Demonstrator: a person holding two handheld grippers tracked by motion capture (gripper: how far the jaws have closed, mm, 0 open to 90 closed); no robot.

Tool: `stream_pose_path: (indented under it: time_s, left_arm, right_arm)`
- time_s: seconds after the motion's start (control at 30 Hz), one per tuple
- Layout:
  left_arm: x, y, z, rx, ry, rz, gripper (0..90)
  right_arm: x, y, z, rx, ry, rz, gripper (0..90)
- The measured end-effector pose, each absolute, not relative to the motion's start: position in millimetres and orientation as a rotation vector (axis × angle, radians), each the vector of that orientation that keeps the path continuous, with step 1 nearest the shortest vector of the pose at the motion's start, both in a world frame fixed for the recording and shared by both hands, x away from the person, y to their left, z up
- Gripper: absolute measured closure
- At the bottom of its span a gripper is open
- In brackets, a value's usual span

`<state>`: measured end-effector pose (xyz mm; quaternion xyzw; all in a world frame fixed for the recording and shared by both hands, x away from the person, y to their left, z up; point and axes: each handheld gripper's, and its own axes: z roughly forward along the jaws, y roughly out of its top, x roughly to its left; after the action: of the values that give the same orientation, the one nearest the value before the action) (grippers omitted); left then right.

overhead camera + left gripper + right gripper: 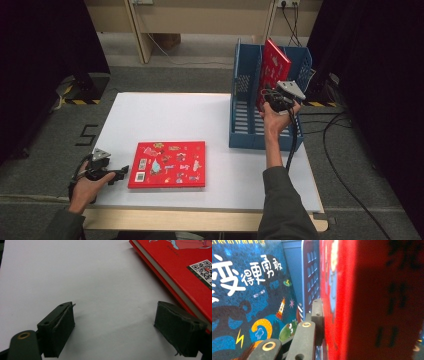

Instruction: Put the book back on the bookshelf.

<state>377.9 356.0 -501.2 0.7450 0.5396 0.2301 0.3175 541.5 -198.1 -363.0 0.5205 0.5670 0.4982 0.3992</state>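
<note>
The right hand-held gripper (270,97) is clamped on an upright red book (272,75), holding it tilted in the blue file rack (240,120) at the far right of the tabletop (200,115). The right gripper view adds detail: the red cover (372,300) sits against the jaw, and a dark blue book (249,295) with white characters stands in the neighbouring compartment beyond a blue divider (310,272). The left hand-held gripper (117,175) rests low at the near left edge, jaws wide apart and empty. A second red book (167,164) lies flat just beside it. The left gripper view shows that book's page edge and printed code (202,268) close to one jaw.
</note>
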Motion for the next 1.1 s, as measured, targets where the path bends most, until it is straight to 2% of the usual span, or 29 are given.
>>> stream_pose_path:
  time_s: [0.6,1.1]
  left_arm:
    - [378,356,-501,1.958,1.422,0.609,14.8]
    - [378,356,-501,1.957,1.422,0.610,14.9]
  right_arm:
    - [556,-185,-379,1.377,1.483,1.217,77.1]
    - [549,-178,-376,1.385,1.537,1.189,72.7]
